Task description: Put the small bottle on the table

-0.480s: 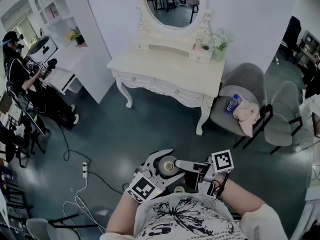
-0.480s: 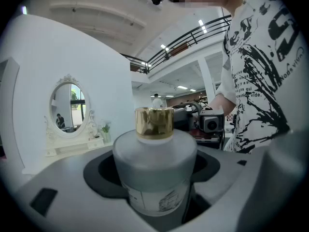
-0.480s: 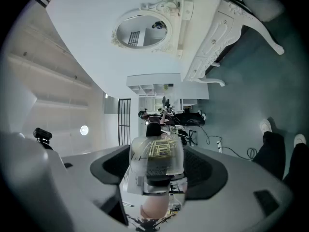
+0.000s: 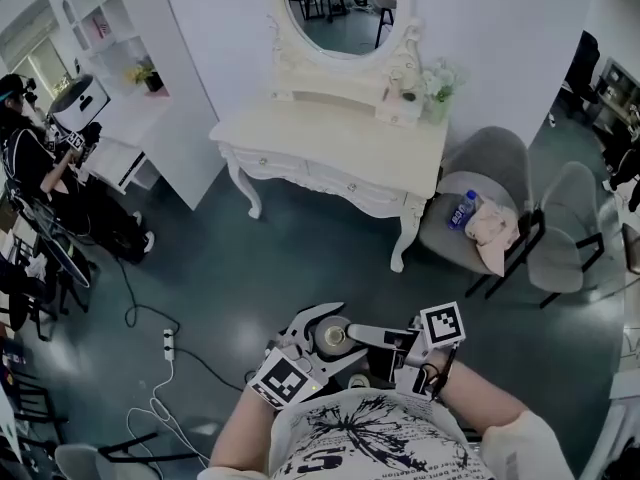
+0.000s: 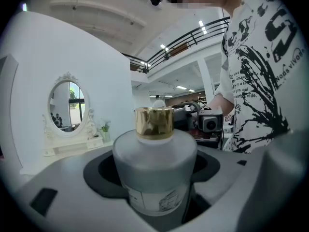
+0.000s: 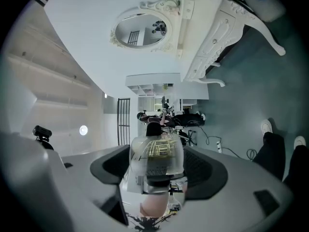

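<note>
Across the dark floor, at twelve o'clock from both grippers and well apart from them, stood the white dressing table (image 4: 330,133). The left gripper (image 4: 330,334), close to the person's chest, had its jaws spread wide yet pinching the small bottle (image 5: 154,168), which was frosted, with its gold cap (image 5: 154,123) up and its long axis upright. The right gripper (image 6: 157,178) likewise clasped a clear bottle-like thing (image 6: 157,153). Neither hand looked nearer the table.

Around you, listed:
- Oval mirror (image 4: 343,8), ornate white frame, against the wall.
- Potted plant (image 4: 440,80), just right of the mirror.
- Two grey chairs (image 4: 495,163); the nearer one's seat holds a water bottle (image 4: 462,209) and a pale cloth (image 4: 492,230).
- Power strip (image 4: 169,342) with cable on the floor, at your left.
</note>
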The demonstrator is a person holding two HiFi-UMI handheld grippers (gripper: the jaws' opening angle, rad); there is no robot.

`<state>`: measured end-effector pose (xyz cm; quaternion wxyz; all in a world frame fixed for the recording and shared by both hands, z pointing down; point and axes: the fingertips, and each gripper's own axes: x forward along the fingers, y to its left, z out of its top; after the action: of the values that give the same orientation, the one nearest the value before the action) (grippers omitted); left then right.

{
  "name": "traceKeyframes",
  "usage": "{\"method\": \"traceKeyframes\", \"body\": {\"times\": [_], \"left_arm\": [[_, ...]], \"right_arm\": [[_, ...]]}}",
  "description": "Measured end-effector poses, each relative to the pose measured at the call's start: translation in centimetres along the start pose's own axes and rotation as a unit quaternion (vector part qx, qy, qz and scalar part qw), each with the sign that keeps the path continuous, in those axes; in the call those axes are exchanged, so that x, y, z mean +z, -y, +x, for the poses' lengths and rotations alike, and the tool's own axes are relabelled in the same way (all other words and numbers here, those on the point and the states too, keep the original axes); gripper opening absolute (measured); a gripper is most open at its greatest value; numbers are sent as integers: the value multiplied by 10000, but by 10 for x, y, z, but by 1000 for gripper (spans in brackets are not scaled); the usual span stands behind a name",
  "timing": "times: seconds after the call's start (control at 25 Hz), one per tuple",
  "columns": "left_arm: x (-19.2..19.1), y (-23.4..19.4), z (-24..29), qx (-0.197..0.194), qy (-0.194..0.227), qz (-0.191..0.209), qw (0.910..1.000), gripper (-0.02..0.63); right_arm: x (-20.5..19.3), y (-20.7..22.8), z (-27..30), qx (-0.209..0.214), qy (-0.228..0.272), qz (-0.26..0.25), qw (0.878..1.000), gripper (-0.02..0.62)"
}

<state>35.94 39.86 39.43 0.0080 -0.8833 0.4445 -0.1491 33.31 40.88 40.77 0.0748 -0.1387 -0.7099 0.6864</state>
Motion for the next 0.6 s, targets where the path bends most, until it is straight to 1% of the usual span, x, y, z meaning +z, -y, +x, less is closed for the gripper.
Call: {"method": "traceKeyframes", "body": {"times": [0.36, 0.6], "left_arm": [[-7, -32, 1, -109, 30, -40, 9999, 350], [-19, -81, -6, -181, 81, -50, 9998, 350]], "right_arm": [[26, 5, 19, -25, 177, 31, 9998, 359], [62, 13, 55, -93, 230, 13, 9997, 359]]}}
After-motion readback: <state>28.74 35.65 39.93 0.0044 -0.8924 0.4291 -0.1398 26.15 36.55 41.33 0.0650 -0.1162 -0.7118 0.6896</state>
